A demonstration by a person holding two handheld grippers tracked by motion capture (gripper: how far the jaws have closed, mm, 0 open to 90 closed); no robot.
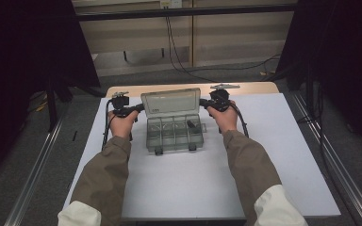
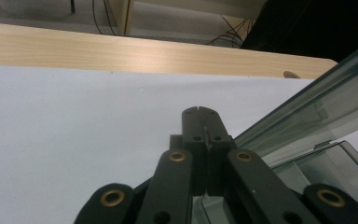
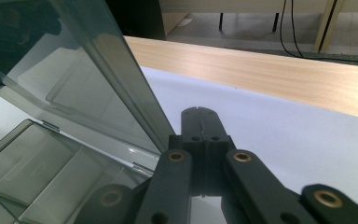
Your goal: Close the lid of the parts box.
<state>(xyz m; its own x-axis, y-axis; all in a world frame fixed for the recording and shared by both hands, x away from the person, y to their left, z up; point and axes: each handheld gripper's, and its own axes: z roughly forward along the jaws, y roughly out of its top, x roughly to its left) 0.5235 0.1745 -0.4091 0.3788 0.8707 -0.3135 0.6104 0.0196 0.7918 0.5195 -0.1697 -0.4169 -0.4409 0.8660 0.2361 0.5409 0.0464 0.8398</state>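
Flanking the clear compartment box on the worktop, its lid already raised, we hold the left gripper and right gripper closed and empty; the small dark item inside remains untouched.

Two sleeved forearms are reaching up from six o'clock, spread apart. The left hand is gripping the left gripper at ten o'clock, jaws pressed together. The right hand is gripping the right gripper at one o'clock, jaws likewise together.
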